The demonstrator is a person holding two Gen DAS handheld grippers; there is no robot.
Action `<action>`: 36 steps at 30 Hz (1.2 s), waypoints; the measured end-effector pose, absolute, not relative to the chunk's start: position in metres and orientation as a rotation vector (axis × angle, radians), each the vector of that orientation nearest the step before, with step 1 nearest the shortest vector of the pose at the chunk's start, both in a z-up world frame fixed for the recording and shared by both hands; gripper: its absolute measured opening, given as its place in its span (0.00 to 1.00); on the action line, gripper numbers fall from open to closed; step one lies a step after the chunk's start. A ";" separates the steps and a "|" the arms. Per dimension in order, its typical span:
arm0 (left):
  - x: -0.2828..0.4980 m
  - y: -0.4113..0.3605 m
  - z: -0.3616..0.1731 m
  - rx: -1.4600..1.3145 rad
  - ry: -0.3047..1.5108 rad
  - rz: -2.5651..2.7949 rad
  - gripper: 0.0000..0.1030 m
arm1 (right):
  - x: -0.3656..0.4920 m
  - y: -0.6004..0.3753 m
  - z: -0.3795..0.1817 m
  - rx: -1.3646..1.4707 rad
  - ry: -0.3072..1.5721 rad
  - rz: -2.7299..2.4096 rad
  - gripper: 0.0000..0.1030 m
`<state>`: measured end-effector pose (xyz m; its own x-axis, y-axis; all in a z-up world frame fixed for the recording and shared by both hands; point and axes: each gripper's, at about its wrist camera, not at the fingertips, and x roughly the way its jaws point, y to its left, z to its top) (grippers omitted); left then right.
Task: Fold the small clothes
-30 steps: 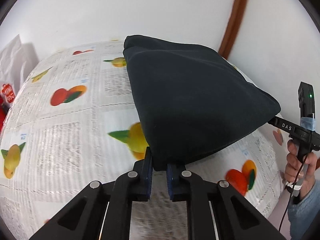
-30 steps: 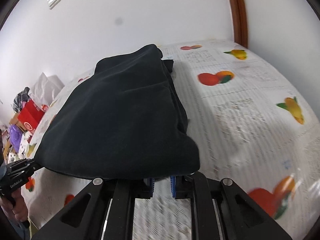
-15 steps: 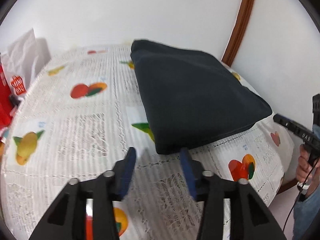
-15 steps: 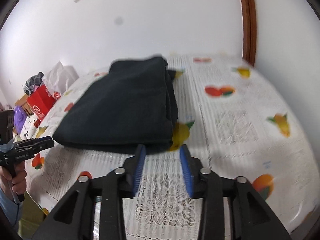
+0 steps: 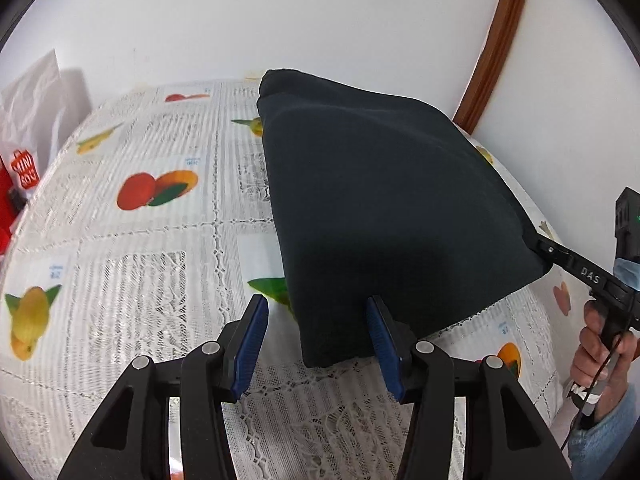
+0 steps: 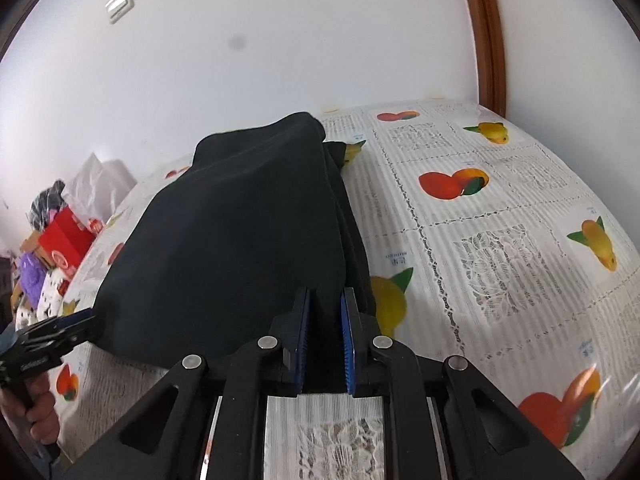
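A dark navy folded garment (image 5: 384, 208) lies on the fruit-print tablecloth (image 5: 152, 248). In the left wrist view my left gripper (image 5: 316, 334) is open, its blue pads on either side of the garment's near left corner. The right gripper's tips (image 5: 550, 250) touch the garment's right corner there. In the right wrist view the garment (image 6: 240, 232) fills the middle, and my right gripper (image 6: 324, 332) is nearly closed around its near corner, cloth between the pads. The left gripper (image 6: 60, 332) shows at the garment's left corner.
A white wall stands close behind the table, with a brown door frame (image 5: 496, 40) at the right. A white bag (image 5: 32, 96) and red boxes (image 6: 66, 240) sit past the table's left end. The table's front edge is close below both grippers.
Both grippers had let go of the garment and pulled back. Now both are forward at its near corners again. The right jaws have narrowed onto the cloth; the left stay open.
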<state>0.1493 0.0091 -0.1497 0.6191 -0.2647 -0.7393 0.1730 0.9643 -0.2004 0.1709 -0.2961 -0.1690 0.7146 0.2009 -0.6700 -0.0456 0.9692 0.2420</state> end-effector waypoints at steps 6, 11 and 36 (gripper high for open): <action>0.161 0.009 -0.149 -0.130 0.869 -0.265 0.49 | 0.197 -0.290 -0.160 0.206 0.773 0.146 0.26; 0.162 0.001 -0.149 -0.079 0.872 -0.235 0.53 | 0.227 -0.292 -0.171 0.295 0.813 0.151 0.26; 0.136 0.007 -0.152 -0.130 0.907 -0.255 0.53 | 0.166 -0.289 -0.154 0.087 0.819 0.074 0.12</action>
